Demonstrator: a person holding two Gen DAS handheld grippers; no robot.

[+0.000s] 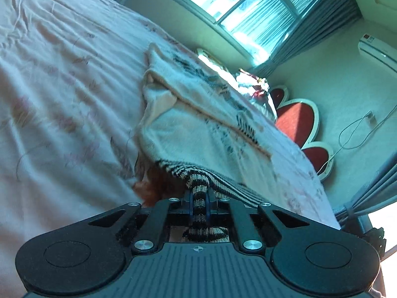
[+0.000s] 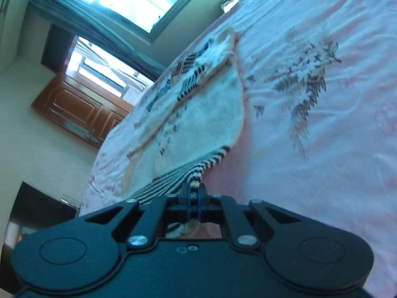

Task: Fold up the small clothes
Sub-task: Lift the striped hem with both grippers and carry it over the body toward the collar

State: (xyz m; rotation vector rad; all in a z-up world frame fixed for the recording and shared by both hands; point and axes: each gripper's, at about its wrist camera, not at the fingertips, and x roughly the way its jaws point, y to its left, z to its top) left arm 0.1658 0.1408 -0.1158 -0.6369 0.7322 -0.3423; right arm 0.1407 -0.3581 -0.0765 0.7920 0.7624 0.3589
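Sweater (image 1: 198, 124) striped hem pinched by left gripper (image 1: 200, 198), right gripper (image 2: 195, 196); on bed (image 1: 62, 87).

Left tongs (image 1: 199, 195) and right tongs (image 2: 195, 193), both clamped tight on fabric.

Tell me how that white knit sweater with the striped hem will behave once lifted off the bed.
Likely floppy: the sweater already creases and sags between the left gripper and right gripper. Probably light, since its pinched hem barely stretches. The fuzzy knit should resist slipping.

Sweater (image 1: 198, 129) hem partly hidden inside each gripper; far end blurred.
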